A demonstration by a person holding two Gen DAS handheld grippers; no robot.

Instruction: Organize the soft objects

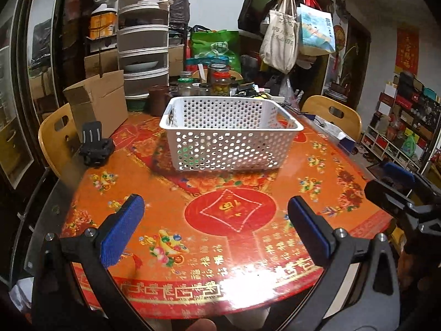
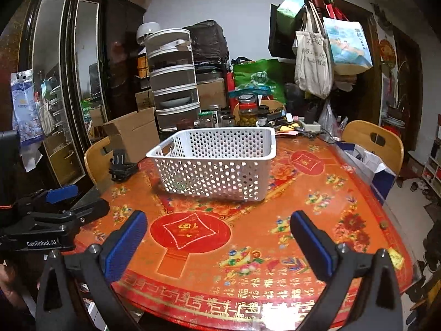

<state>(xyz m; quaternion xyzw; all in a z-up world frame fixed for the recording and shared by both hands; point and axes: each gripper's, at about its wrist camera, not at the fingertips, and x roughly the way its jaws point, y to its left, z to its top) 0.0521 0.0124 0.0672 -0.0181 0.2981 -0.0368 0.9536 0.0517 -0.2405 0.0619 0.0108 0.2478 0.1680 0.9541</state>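
Observation:
A white perforated plastic basket stands on the round red and orange table, at its middle far side; it also shows in the right wrist view. Something green shows faintly through its holes. My left gripper is open and empty, hovering over the near part of the table. My right gripper is open and empty too, beside the left one. The right gripper appears at the right edge of the left wrist view, and the left gripper at the left edge of the right wrist view. No loose soft object shows on the table.
A black mount lies at the table's left edge. A cardboard box, jars and stacked white containers crowd the far side. Wooden chairs stand left and right. Bags hang on a coat rack.

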